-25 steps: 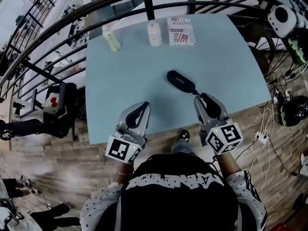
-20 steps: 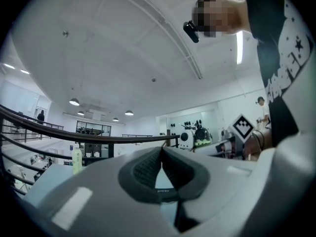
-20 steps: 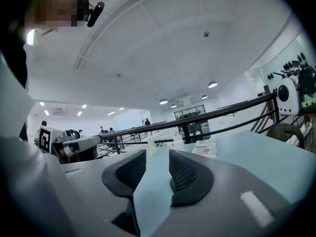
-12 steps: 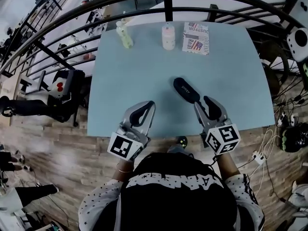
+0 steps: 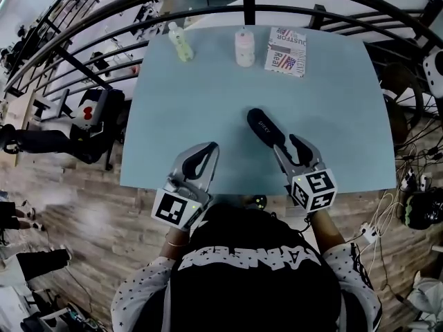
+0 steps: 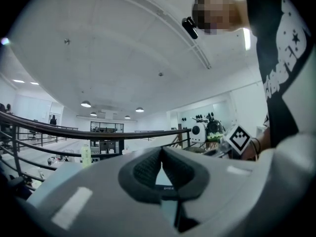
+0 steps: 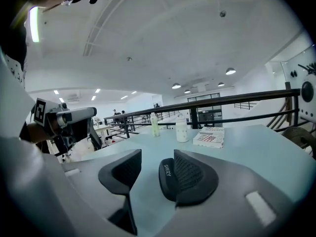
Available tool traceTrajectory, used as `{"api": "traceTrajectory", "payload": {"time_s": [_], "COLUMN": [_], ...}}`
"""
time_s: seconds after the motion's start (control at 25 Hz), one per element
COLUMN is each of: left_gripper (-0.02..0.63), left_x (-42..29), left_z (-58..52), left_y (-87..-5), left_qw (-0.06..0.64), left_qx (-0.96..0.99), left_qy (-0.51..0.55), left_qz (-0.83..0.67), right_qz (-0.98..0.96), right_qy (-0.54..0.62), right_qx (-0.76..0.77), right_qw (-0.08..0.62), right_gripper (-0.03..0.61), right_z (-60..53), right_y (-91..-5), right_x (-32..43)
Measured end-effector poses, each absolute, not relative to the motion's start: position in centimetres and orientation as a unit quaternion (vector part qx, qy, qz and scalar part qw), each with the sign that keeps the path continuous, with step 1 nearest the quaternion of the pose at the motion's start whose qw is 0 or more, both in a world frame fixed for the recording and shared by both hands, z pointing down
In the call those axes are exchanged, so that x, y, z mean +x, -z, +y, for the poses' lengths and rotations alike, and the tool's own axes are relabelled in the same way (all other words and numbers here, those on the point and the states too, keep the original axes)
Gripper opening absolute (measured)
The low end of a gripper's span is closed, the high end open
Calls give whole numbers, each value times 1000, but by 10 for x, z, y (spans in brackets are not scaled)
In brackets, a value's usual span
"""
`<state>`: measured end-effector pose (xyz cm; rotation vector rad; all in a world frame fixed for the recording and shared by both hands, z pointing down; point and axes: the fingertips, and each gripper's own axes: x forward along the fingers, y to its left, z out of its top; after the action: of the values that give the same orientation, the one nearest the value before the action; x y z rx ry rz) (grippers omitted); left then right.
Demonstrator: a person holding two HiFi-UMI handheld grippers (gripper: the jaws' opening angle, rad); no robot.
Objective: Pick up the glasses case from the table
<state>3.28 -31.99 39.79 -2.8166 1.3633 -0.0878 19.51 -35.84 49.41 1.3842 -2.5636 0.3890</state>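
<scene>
The black glasses case point(image 5: 265, 127) lies slantwise on the light blue table point(image 5: 201, 102), right of the middle. My right gripper point(image 5: 286, 144) is at the case's near end, low over the table. Its jaws are opening, and the case's end point(image 7: 168, 177) sits between them, close against the right pad point(image 7: 190, 174), while the left pad point(image 7: 121, 171) stands apart from it. My left gripper point(image 5: 209, 149) hovers by the table's near edge, left of the case. Its fingertips point(image 6: 161, 153) are together with nothing between them.
At the table's far edge stand a pale green bottle point(image 5: 180, 41), a white bottle point(image 5: 243, 47) and a printed book point(image 5: 285, 51). A dark metal railing point(image 5: 208, 12) curves behind the table. Wooden floor with cables lies to the right.
My right gripper has moved forward and down to the case with its jaws spreading, so the case's near end now lies between them. The left gripper has shifted slightly.
</scene>
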Motion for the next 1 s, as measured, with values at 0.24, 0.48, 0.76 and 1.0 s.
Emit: {"api": "traceTrajectory", "payload": {"time_s": [0.24, 0.48, 0.76, 1.0], "left_gripper": [0, 0, 0, 0], "left_x": [23, 9, -3, -15], "left_z": [-328, -341, -353, -365], "left_y": [-405, -410, -418, -418], "left_qw": [0, -4, -19, -24], "left_qx": [-890, -882, -875, -870], "left_qy": [36, 38, 34, 31], "left_qz": [455, 469, 483, 491], "right_qz": [-876, -880, -874, -867], "right_qy": [-130, -126, -123, -124], "right_qx": [441, 419, 407, 396], "right_qw": [146, 185, 236, 276], "right_gripper": [255, 299, 338, 377], "right_z": [-375, -395, -414, -429], "right_y": [-525, -552, -584, -611], "right_x": [185, 169, 160, 153]}}
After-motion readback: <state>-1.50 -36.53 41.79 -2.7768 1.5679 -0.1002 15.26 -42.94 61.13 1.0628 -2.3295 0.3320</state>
